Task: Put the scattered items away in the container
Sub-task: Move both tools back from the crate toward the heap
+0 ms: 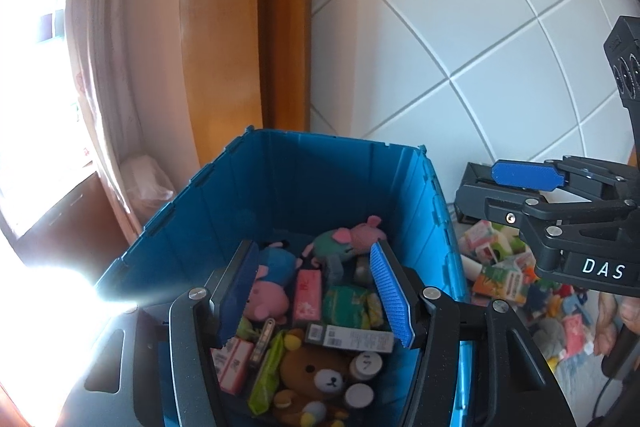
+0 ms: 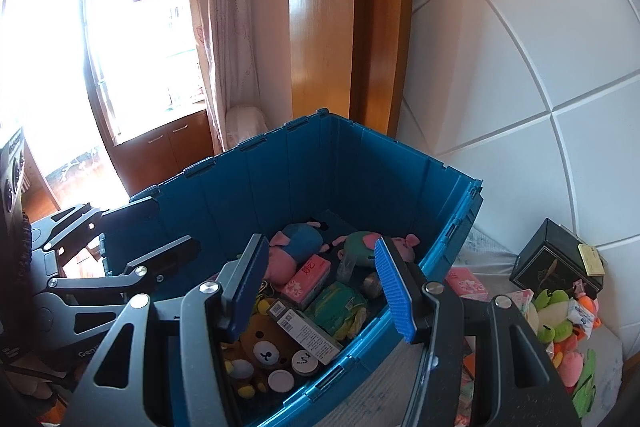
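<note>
Both claws hang wide open and hold nothing, left claw [image 1: 316, 295] and right claw [image 2: 326, 291], over the blue crate [image 2: 248, 183]; scattered toys [image 2: 556, 323] lie beside the crate.

I see the open-topped blue plastic crate [image 2: 384, 163] free to enter from above, though toys and boxes crowd its floor. Its tall ribbed walls block the sides. The black square box [image 2: 556, 259] stands beyond the scattered pile [image 2: 560, 331].
</note>
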